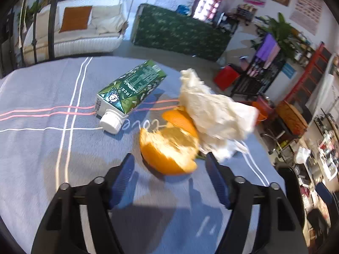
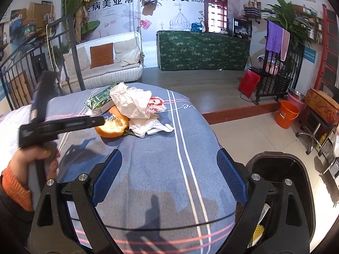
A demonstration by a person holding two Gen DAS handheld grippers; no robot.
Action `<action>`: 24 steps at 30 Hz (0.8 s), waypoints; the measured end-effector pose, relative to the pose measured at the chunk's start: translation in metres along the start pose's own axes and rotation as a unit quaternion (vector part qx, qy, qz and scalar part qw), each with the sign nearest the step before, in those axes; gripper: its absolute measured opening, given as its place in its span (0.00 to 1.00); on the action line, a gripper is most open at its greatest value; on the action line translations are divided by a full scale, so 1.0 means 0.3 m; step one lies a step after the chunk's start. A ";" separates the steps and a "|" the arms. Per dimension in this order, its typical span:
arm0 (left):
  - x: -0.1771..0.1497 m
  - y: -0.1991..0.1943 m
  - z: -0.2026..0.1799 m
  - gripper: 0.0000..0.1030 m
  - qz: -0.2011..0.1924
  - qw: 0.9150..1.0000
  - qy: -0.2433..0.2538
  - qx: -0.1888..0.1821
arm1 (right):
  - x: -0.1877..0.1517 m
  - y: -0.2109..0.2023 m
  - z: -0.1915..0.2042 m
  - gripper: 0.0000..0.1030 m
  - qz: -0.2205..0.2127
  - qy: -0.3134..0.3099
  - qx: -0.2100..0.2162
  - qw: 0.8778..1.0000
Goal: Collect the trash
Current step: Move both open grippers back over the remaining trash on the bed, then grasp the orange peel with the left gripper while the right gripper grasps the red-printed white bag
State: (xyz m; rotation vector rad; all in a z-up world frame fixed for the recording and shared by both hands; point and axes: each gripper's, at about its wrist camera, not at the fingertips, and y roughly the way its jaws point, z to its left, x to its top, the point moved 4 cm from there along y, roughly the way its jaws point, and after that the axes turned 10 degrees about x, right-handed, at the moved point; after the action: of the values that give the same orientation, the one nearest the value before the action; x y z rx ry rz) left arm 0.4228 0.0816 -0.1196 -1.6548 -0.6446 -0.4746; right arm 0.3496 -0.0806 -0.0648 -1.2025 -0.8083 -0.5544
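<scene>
Trash on the blue striped tabletop [image 1: 38, 97], frame centre.
Orange peel [image 1: 169, 148] sits apart between the half-open left tool [image 1: 169, 158]; the right tool [image 2: 169, 158] gapes empty.

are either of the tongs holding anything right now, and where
Nothing is held. The left tongs stand open around the orange peel, not gripping; the right tongs are open over bare cloth.

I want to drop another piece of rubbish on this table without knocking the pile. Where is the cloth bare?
Bare: the tablecloth between the orange peel and the near edge, and the strip right of the white stripes. Crowded: the far cluster of peel, carton and crumpled paper, where the left hand-held gripper reaches.
</scene>
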 end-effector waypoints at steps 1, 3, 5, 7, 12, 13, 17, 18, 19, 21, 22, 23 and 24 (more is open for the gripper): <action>0.006 0.025 0.002 0.58 0.008 1.000 -0.002 0.004 | 0.007 0.011 0.002 0.87 0.002 -0.002 0.000 1.000; 0.010 0.069 0.012 0.55 0.031 0.999 -0.016 -0.001 | 0.026 0.038 0.009 0.87 0.004 -0.008 0.000 1.000; 0.006 0.097 0.022 0.54 0.046 0.999 -0.023 -0.003 | 0.044 0.066 0.015 0.87 0.007 -0.015 0.000 1.000; 0.001 0.106 0.032 0.44 0.052 0.998 -0.027 -0.006 | 0.058 0.090 0.025 0.87 0.009 -0.020 0.003 1.000; -0.010 0.099 0.062 0.23 0.049 0.998 -0.045 -0.009 | 0.099 0.161 0.038 0.87 0.016 -0.026 0.012 0.999; -0.009 0.097 0.066 0.13 0.048 0.998 -0.047 -0.007 | 0.106 0.177 0.047 0.87 0.017 -0.028 0.012 0.999; -0.012 0.067 0.094 0.10 0.042 0.998 -0.054 -0.011 | 0.137 0.250 0.068 0.87 0.025 -0.037 0.020 0.999; -0.011 0.059 0.097 0.09 0.038 0.998 -0.051 -0.009 | 0.146 0.268 0.074 0.87 0.027 -0.041 0.020 0.999; -0.012 0.032 0.106 0.09 0.031 0.998 -0.046 -0.006 | 0.157 0.292 0.080 0.87 0.030 -0.049 0.020 0.998; -0.012 -0.012 0.125 0.09 0.017 0.999 -0.047 -0.001 | 0.174 0.332 0.091 0.87 0.038 -0.063 0.024 0.997; -0.011 -0.026 0.128 0.09 0.010 0.999 -0.048 -0.001 | 0.184 0.354 0.094 0.87 0.044 -0.069 0.028 0.996; -0.013 -0.045 0.138 0.09 0.004 0.999 -0.049 0.000 | 0.195 0.380 0.102 0.87 0.050 -0.078 0.031 0.995; -0.018 -0.060 0.150 0.09 0.000 0.999 -0.049 0.001 | 0.208 0.406 0.115 0.87 0.053 -0.091 0.031 0.994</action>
State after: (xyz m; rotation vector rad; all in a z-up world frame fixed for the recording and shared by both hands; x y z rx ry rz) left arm 0.4049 0.1268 -0.1175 -1.6839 -0.7174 -0.3940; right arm 0.4707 -0.0105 -0.0825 -1.2424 -0.9027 -0.3328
